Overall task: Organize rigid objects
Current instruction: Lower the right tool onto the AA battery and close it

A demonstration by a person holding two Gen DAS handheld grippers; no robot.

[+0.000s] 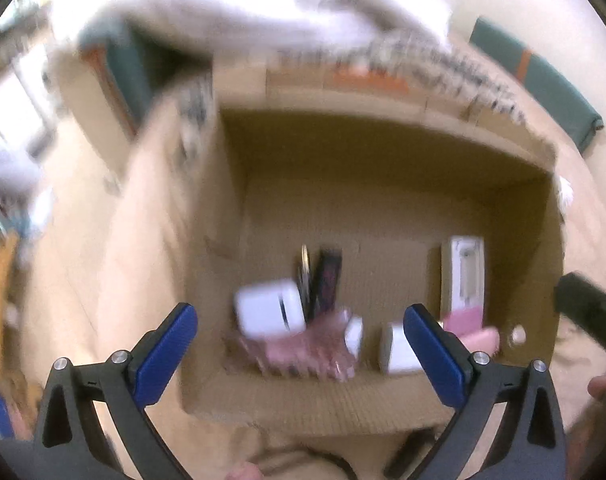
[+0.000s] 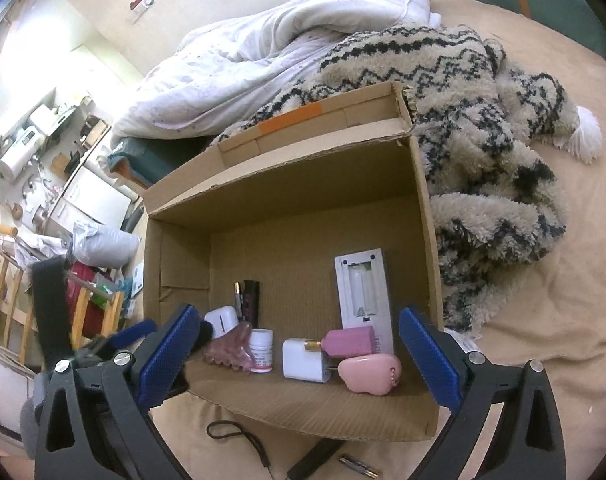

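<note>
An open cardboard box (image 2: 287,196) lies on a bed, also blurred in the left wrist view (image 1: 383,152). Inside it are a white remote (image 2: 365,300), a pink oval case (image 2: 369,372), a pink block (image 2: 349,340), a white charger (image 2: 305,360), a white pill bottle (image 2: 261,350), a pink comb (image 2: 233,350), a white case (image 2: 221,322), a black tube (image 2: 251,304) and a pen (image 2: 237,300). My right gripper (image 2: 299,354) is open and empty before the box. My left gripper (image 1: 301,350) is open and empty over the box's front; it also shows at the left of the right wrist view (image 2: 135,334).
A patterned fuzzy blanket (image 2: 483,132) and a white duvet (image 2: 279,40) lie behind and right of the box. A black cord (image 2: 239,436), a dark strap (image 2: 315,460) and a small metal bit (image 2: 361,465) lie on the beige sheet in front of it. Cluttered furniture stands at the left.
</note>
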